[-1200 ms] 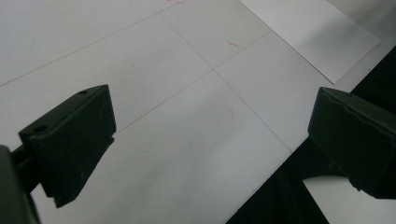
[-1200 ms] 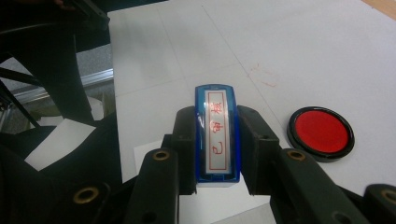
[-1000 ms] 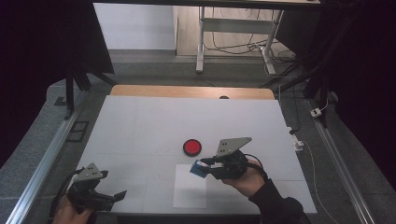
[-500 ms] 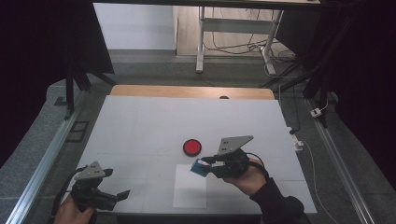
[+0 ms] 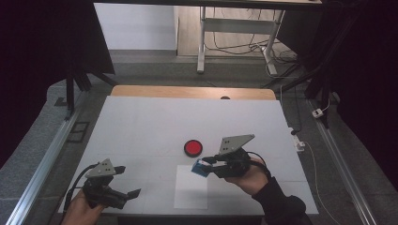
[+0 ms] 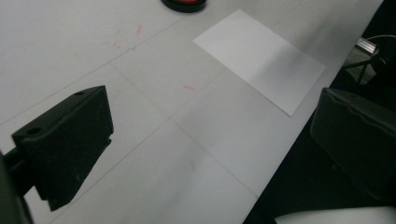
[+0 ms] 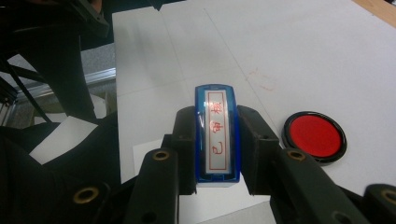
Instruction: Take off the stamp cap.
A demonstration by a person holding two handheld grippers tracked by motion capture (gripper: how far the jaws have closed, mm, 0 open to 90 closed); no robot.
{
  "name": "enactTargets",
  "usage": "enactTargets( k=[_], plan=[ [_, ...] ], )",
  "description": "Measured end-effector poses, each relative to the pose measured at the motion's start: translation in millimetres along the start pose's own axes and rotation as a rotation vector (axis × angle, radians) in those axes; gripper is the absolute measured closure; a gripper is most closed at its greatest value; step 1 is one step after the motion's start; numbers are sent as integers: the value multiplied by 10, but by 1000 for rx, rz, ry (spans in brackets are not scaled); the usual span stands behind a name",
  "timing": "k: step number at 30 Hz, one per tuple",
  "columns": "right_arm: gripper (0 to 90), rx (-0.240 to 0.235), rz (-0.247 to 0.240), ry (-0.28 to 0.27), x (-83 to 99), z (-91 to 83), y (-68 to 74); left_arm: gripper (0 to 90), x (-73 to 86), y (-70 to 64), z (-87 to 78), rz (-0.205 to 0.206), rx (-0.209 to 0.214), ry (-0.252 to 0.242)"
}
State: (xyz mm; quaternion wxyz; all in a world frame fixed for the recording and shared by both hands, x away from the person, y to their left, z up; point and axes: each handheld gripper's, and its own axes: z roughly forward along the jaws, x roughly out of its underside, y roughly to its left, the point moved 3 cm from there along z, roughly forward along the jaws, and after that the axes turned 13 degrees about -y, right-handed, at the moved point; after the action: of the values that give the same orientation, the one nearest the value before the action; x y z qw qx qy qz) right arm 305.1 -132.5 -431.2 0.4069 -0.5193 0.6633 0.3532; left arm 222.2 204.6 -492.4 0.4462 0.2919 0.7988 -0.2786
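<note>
My right gripper (image 5: 206, 166) is shut on a blue stamp (image 5: 202, 168) and holds it just above the near middle of the table, over the top edge of a white paper sheet (image 5: 191, 190). In the right gripper view the blue stamp (image 7: 217, 133) sits between the jaws, its label with red characters facing up. A round red ink pad (image 5: 193, 147) lies just beyond it, and the same ink pad (image 7: 314, 136) shows to the right of the jaws. My left gripper (image 5: 127, 180) stands open at the near left corner, nothing between its jaws. The sheet (image 6: 259, 59) lies ahead of it.
The white table (image 5: 155, 122) has a wooden strip (image 5: 192, 92) along its far edge. Metal rails (image 5: 44, 164) run down both sides. A cable and a small white plug (image 5: 319, 113) lie off the right side. The near table edge (image 6: 280, 135) passes between my left jaws.
My left gripper has drifted slightly right and turned a little along the near edge. The right gripper with the stamp has stayed put.
</note>
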Motion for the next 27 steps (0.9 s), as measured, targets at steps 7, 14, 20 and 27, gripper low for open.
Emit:
enactTargets(
  k=[7, 14, 20, 27],
  plan=[
    [703, -10, -1, 8, -13, -2, -15, 0, -60, -40, 85, 34, 23, 4],
    [702, -10, -2, -1, -37, -2, -17, 0, -140, -27, 161, 35, 44, -5],
    [702, -13, -15, -3, -55, 0, -20, 0, -200, -1, 249, 42, 59, -20],
    [702, -11, -17, -6, -80, -6, -29, 0, -255, -10, 329, 74, 77, -18]
  ],
)
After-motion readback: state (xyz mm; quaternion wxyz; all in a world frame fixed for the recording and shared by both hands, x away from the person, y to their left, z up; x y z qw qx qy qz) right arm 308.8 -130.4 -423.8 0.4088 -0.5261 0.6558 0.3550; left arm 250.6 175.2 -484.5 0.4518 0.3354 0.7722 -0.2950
